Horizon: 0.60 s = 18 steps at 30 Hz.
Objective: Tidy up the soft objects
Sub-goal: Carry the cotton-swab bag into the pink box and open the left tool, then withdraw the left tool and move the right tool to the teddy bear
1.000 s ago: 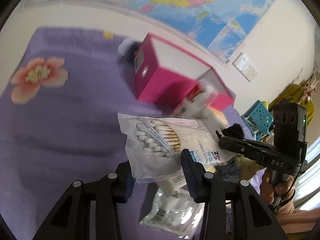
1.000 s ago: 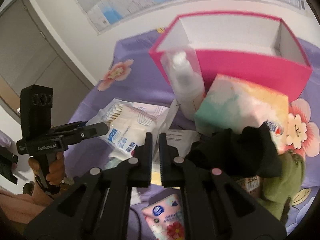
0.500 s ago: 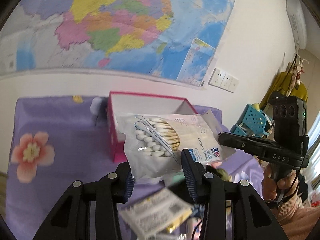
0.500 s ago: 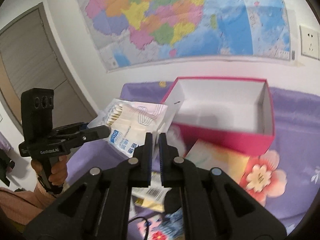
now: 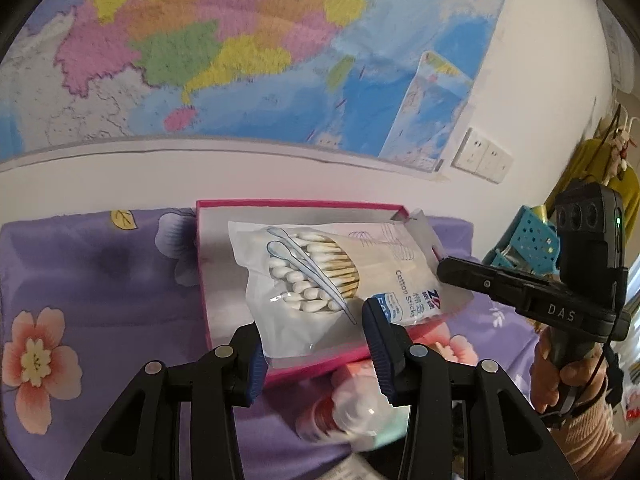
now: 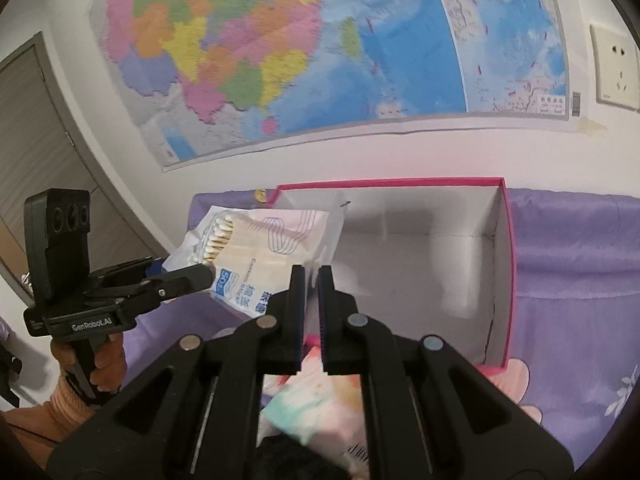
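Pinching opposite ends of the cotton swab bag (image 5: pixel 340 280) at mid-frame above the pink box (image 6: pixel 505 280), the left gripper (image 5: pixel 316 344) and right gripper (image 6: pixel 312 280) could tear or drop it if they pull apart.

Swab pack (image 5: pixel 328 280) (both tools) — over box (image 5: pixel 204 280)

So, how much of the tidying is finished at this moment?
Nothing is stored yet: the pink cardboard box looks empty. In hand: both grippers, left and right, hold the clear cotton swab bag over it. Left: a pastel tissue pack and a clear bottle wait below.
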Tool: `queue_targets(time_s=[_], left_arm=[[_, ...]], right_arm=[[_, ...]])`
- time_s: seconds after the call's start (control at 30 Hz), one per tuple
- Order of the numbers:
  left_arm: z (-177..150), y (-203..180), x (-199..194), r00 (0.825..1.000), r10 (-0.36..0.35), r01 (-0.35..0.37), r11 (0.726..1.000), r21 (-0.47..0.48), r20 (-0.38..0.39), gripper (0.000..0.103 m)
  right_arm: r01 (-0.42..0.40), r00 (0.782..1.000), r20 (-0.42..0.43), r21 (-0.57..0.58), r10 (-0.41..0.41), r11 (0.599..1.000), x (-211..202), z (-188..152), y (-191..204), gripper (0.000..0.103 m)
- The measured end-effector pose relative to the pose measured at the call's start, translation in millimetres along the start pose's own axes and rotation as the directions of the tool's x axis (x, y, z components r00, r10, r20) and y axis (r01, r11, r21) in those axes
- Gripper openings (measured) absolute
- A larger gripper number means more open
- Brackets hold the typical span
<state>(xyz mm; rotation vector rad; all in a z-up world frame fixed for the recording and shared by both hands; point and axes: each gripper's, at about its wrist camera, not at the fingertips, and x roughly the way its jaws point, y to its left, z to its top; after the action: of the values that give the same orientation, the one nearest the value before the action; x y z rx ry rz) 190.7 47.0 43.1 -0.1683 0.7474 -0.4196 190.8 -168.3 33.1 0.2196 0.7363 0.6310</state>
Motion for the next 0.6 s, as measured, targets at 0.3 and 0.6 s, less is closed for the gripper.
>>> queue_targets(time_s=[0.3,0.6], left_arm=[[-3,10,44,0.993,0.062,-0.062,0.998,0.004,-0.1,0.044],[-8,24,41,0.988,0.13,-0.133,0.991,-0.034,-0.078,0.046]], right_arm=[[0.028,0.997,-0.076,0.032,-0.025,0.999,41,3,-26,0.007],[0.025,0.992,-0.128,0.037,-0.02,0.999,52,-2,-29,0.008]])
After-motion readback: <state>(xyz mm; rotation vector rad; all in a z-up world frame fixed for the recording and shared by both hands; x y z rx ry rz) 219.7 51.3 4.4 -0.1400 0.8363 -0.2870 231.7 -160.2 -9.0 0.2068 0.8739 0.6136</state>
